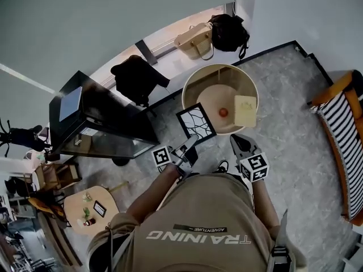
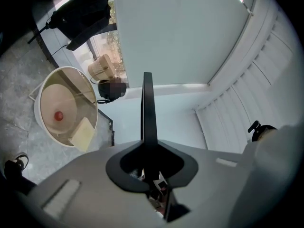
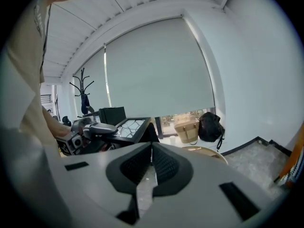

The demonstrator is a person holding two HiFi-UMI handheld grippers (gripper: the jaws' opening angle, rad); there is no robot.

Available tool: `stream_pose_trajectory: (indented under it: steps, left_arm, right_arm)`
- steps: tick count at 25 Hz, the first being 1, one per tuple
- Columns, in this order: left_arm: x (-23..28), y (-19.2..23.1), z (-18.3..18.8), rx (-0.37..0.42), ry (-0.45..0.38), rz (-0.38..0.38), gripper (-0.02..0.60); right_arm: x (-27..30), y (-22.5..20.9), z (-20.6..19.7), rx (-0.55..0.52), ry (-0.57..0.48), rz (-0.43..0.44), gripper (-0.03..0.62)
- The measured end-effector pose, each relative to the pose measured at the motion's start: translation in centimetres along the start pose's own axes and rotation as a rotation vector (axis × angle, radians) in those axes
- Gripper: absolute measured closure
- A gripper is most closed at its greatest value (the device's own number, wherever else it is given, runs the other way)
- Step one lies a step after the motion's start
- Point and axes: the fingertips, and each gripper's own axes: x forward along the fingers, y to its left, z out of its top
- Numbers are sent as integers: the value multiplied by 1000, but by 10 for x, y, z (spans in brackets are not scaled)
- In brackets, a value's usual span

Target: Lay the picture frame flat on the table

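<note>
The picture frame (image 1: 195,122) is black with a white branching pattern. It hangs tilted in the air beside the near rim of the round table (image 1: 193,84). My left gripper (image 1: 191,143) is shut on its lower edge. In the left gripper view the frame (image 2: 147,108) shows edge-on as a thin black bar rising from between the jaws of the left gripper (image 2: 148,151). My right gripper (image 1: 239,144) is shut with nothing in it, just short of the table's near edge. In the right gripper view the right gripper (image 3: 151,151) points toward the frame (image 3: 133,127).
A red ball (image 1: 223,112) and a pale yellow block (image 1: 245,110) lie on the rimmed table. A black desk (image 1: 96,118) stands to the left. A tan bag (image 1: 195,39) and a black bag (image 1: 228,32) sit by the window. A striped chair (image 1: 343,129) is at right.
</note>
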Motion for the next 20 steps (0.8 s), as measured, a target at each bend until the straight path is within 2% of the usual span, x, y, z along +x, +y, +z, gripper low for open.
stream_pose_trajectory:
  steps: [4,10,16,20]
  left_arm:
    - [21,5,14,20,-32,6,538]
    - [42,14,42,3,-74,28,538]
    - [60,33,87,-15,-62,46,538]
    - [70,48,126,-56,-29,37,538]
  right_arm:
    - [14,-16,-1,-62,45,54,586]
    - [44,-37,6,-38,60,105,586]
    - [87,-47,13,-62,112,136,586]
    - [124,-49,22,-68,140,113,586]
